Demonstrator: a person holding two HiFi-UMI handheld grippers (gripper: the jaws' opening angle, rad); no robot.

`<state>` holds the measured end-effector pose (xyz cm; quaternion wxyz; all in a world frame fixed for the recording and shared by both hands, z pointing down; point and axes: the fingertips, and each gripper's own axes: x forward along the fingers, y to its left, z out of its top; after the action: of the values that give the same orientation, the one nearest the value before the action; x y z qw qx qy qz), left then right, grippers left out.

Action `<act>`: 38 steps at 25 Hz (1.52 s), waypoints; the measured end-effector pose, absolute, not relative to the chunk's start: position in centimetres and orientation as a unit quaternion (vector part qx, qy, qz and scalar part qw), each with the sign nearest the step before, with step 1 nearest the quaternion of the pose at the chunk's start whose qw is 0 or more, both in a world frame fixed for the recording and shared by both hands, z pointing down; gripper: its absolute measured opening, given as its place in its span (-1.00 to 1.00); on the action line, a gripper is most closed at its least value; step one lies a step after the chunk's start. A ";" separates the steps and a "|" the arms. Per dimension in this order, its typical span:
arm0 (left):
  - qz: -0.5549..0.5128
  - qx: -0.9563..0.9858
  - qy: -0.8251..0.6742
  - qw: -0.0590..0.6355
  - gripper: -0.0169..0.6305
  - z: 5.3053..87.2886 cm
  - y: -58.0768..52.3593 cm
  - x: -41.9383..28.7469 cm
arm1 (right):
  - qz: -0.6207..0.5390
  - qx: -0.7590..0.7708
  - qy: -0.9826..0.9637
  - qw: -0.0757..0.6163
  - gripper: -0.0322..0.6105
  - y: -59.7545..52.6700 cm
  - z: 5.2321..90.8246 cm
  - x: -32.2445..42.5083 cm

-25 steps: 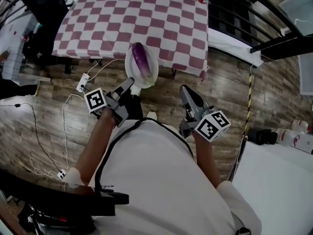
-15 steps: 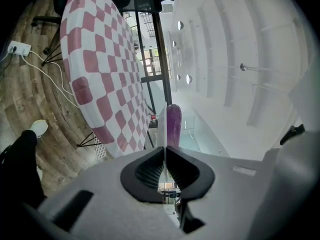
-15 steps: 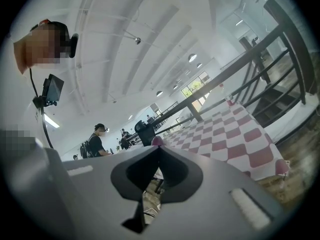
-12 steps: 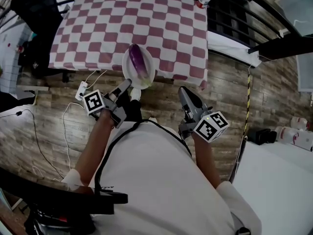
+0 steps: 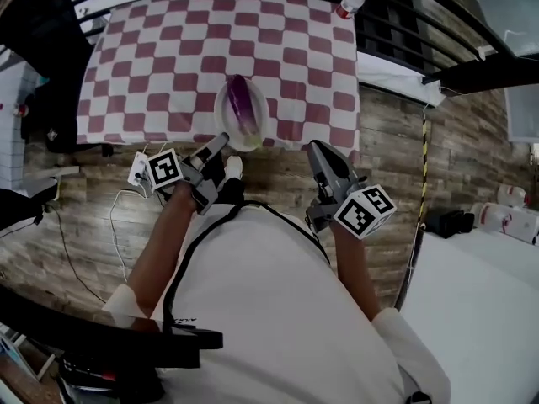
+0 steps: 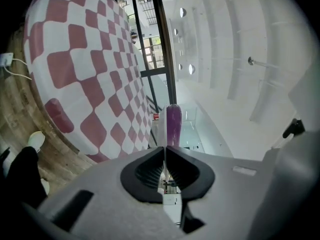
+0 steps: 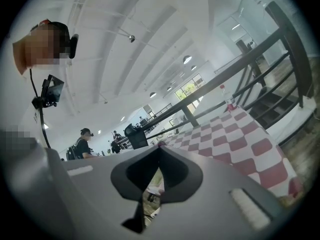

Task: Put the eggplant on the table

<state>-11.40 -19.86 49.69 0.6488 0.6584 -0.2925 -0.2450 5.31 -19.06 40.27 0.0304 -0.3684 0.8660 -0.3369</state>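
White shirt [image 5: 278, 310]; thin black cord [image 5: 178, 268] across it; grey left gripper [image 5: 222, 140] and right gripper [image 5: 314, 148] with square-marker cubes.

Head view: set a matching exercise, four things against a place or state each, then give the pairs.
Things:
1 eggplant
2 plate
3 bottle
4 right gripper

Places or states:
A shut, with nothing in it
B at the far right corner of the table
C lying on the plate
D rim clamped in the left gripper

Pairs: 1-C, 2-D, 3-B, 4-A
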 end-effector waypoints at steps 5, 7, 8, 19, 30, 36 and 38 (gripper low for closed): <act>-0.208 0.675 -0.252 0.662 -0.88 51.6 -23.3 -11.2 | -0.342 -0.398 0.851 0.027 -0.88 -21.5 40.9 4.3; -0.194 0.681 -0.239 0.664 -0.88 52.4 -24.4 -11.1 | -0.343 -0.407 0.846 0.025 -0.88 -22.3 41.1 4.0; -0.186 0.684 -0.235 0.665 -0.88 52.9 -24.9 -11.1 | -0.343 -0.411 0.844 0.023 -0.88 -22.7 41.3 3.8; -0.143 0.692 -0.173 0.686 -0.88 55.9 -28.2 -8.8 | -0.351 -0.464 0.813 0.030 -0.88 -26.0 43.0 3.6; -0.152 0.688 -0.168 0.690 -0.87 58.0 -28.0 -6.4 | -0.371 -0.448 0.813 0.017 -0.88 -26.5 44.5 4.4; -0.159 0.679 -0.185 0.692 -0.88 59.5 -27.2 -5.4 | -0.372 -0.427 0.824 0.004 -0.88 -26.9 44.5 5.5; -0.175 0.672 -0.180 0.697 -0.88 59.5 -27.1 -4.8 | -0.373 -0.425 0.825 -0.001 -0.88 -26.9 44.7 6.0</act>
<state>-4.76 -27.09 59.52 0.6969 0.6720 -0.1797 -0.1745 6.03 -26.89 44.70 -0.0007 -0.4250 0.8247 -0.3733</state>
